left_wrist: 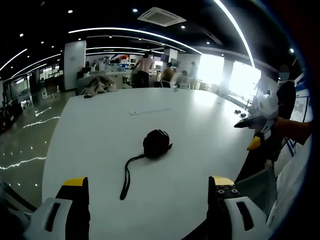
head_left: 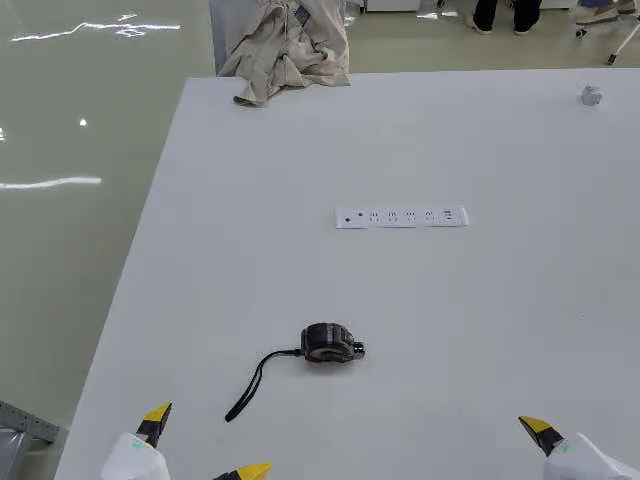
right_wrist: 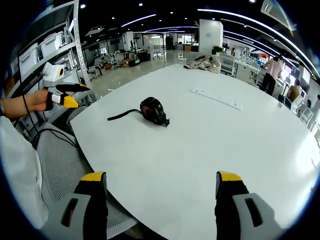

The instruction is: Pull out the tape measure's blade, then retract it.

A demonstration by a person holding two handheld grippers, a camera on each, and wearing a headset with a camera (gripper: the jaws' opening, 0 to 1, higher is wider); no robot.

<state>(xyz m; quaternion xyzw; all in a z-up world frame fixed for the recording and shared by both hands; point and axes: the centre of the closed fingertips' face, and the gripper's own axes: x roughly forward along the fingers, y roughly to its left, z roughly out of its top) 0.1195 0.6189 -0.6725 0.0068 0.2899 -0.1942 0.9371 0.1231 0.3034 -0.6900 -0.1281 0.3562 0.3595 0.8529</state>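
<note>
A black tape measure lies on the white table, its black wrist strap trailing toward the near left; the blade is wound in. It sits ahead of the left gripper as the tape measure and ahead-left of the right gripper as the tape measure. My left gripper hangs open at the table's near left edge, well short of the case. My right gripper shows one yellow tip at the near right; its own view has the right gripper open and holding nothing.
A white power strip lies mid-table beyond the tape measure. A beige cloth bundle rests on the far edge, and a small grey object sits far right. Glossy floor lies left of the table. People stand in the background.
</note>
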